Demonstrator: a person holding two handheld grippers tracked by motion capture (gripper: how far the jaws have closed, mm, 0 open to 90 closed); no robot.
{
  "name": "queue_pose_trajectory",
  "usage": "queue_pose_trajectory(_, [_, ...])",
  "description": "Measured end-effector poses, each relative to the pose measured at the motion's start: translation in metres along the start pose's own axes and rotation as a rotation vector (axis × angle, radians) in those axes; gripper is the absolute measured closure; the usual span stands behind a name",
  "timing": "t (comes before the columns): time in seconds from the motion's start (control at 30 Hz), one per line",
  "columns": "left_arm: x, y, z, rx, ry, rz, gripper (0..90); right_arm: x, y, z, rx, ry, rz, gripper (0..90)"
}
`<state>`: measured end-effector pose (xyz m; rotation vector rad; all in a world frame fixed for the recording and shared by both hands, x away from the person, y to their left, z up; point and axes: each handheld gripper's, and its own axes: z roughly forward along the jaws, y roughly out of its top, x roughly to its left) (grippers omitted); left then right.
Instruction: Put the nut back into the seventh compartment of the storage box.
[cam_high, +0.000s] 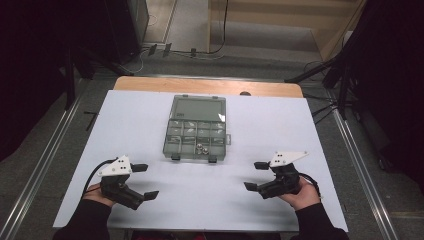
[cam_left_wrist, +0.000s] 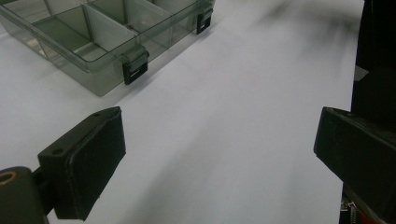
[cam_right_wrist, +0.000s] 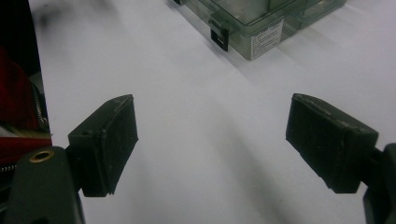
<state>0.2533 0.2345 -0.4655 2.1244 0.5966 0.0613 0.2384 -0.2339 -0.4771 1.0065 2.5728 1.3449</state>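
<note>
A clear plastic compartment box (cam_high: 196, 128) lies open in the middle of the white table top (cam_high: 150, 115), its lid laid back toward the far side. Small metal parts (cam_high: 200, 148) sit in a front compartment. My left gripper (cam_high: 145, 181) is at the near left, open and holding nothing, pointing right. My right gripper (cam_high: 255, 175) is at the near right, open and holding nothing, pointing left. In the left gripper view the box (cam_left_wrist: 93, 37) with its black latch (cam_left_wrist: 135, 69) lies at upper left, beyond the gripper (cam_left_wrist: 219, 154). The right gripper view has the box corner (cam_right_wrist: 261, 23) at top, above the gripper (cam_right_wrist: 212, 144).
The table's wooden far edge (cam_high: 207, 86) shows behind the white sheet. Black stands and cables (cam_high: 325, 75) rise on the floor at the back right and left. White surface stretches between the grippers and the box.
</note>
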Motion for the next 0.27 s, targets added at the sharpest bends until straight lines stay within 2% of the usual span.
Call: queue_pose_trajectory(0.27, [0.0007,-0.0005,0.0004,-0.01,-0.003,0.0,2.3,0.0016,0.0013,0.0014,-0.004,0.01,0.004,18.0])
